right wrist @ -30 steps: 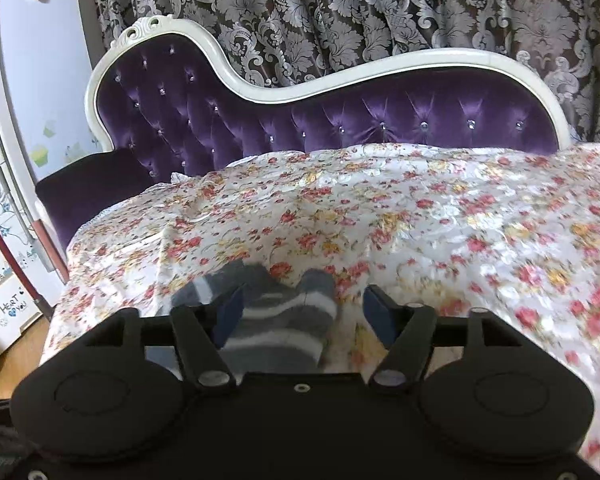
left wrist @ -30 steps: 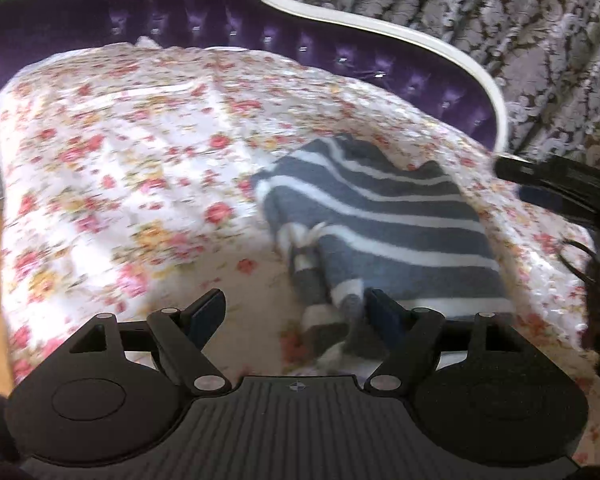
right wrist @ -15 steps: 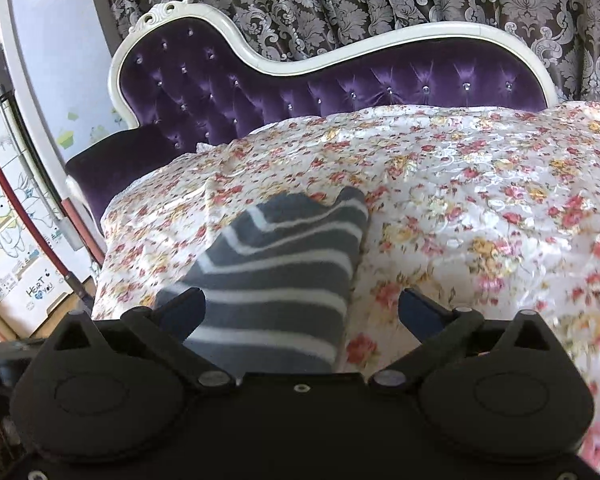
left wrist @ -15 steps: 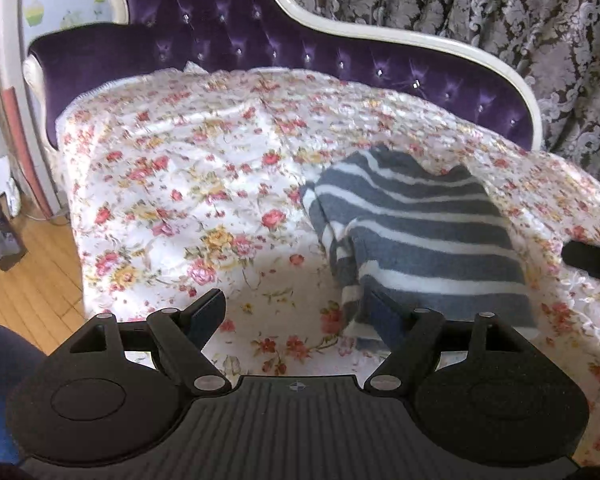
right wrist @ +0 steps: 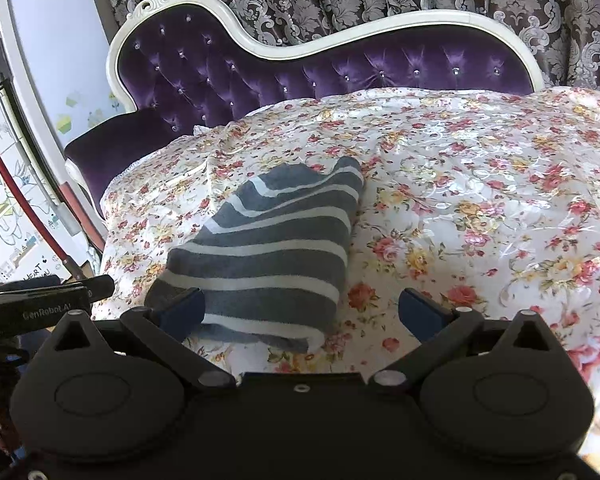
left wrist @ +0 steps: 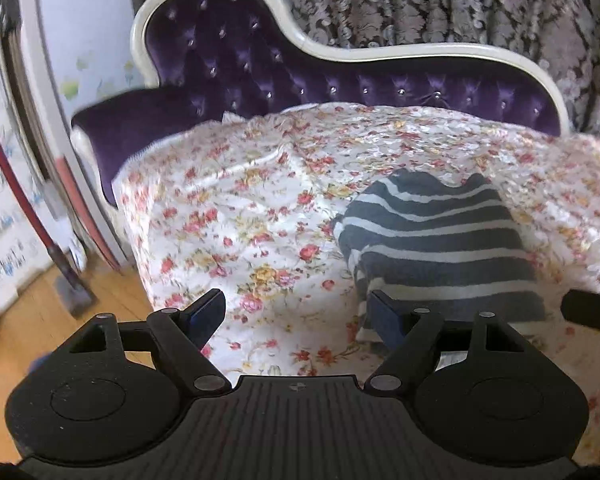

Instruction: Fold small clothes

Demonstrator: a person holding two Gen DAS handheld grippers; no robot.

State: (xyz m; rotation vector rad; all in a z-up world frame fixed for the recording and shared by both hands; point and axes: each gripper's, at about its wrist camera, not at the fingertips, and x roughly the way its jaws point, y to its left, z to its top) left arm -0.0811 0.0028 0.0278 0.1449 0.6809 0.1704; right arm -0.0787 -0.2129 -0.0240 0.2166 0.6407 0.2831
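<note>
- While the purple tufted velvet chaise with its white carved frame filled the background, its seat was draped in a white satin cover printed with red and yellow flowers, which served as the folding surface; a good fold wanted that cover kept flat, so neither tool should drag across it.
- On the cover lay the small grey knitted garment with white stripes, already doubled into a thick, roughly rectangular bundle, nearer the seat's left end than its right and close to the front edge.
- Judging from that shape, the fold looked nearly or wholly done; the step in hand seemed to be letting go and backing off without disturbing the layers.
- At the bundle's near end, the right gripper stood spread as wide as it goes, gripping nothing; its left finger appeared just over the garment's near corner, so a clean lift straight away would suit.
- Beside the bundle's left edge, the left gripper was also spread and empty, with only flowered cover between its fingers.
</note>
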